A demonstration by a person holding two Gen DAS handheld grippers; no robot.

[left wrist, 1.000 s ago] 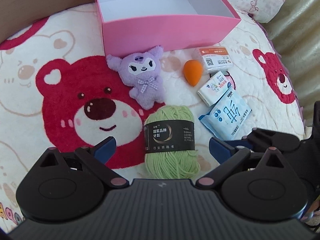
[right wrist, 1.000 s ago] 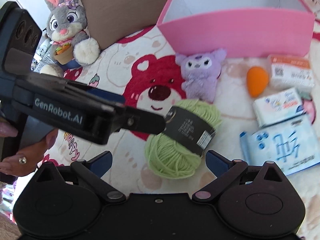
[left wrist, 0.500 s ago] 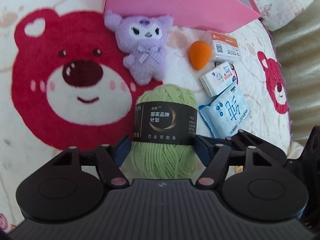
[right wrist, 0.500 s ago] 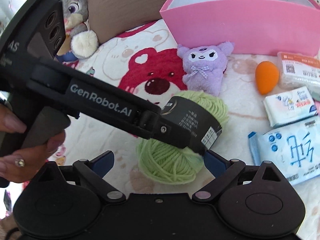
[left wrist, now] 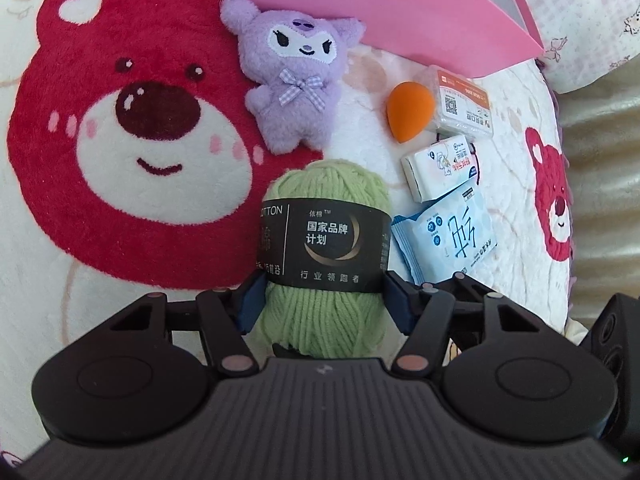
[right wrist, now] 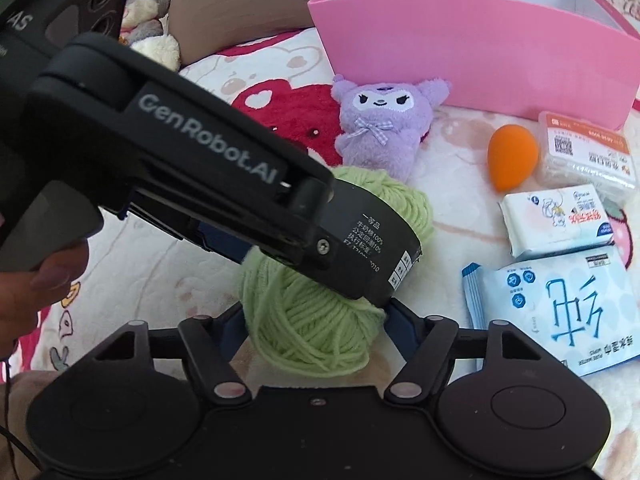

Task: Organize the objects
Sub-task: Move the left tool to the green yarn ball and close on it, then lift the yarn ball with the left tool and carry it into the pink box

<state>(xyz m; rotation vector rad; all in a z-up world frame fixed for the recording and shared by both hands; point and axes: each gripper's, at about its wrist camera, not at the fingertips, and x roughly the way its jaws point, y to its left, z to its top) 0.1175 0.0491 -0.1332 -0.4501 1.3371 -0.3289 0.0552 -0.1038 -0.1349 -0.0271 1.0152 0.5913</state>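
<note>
you close both the left gripper (left wrist: pixel 320 300) and right gripper (right wrist: pixel 312 320) around the yarn ball (left wrist: pixel 324 240), seemingly pinching it, to lift it toward the pink box (right wrist: pixel 480 52).

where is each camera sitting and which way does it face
Left wrist: on the left gripper, tilted down at the yarn ball, purple plush and pink box; own closing jaws flank the yarn.
Right wrist: on the right gripper, tilted down at the same yarn; own closing jaws, the other gripper and a hand show.
Shared: yarn, plush, box, orange sponge.
</note>
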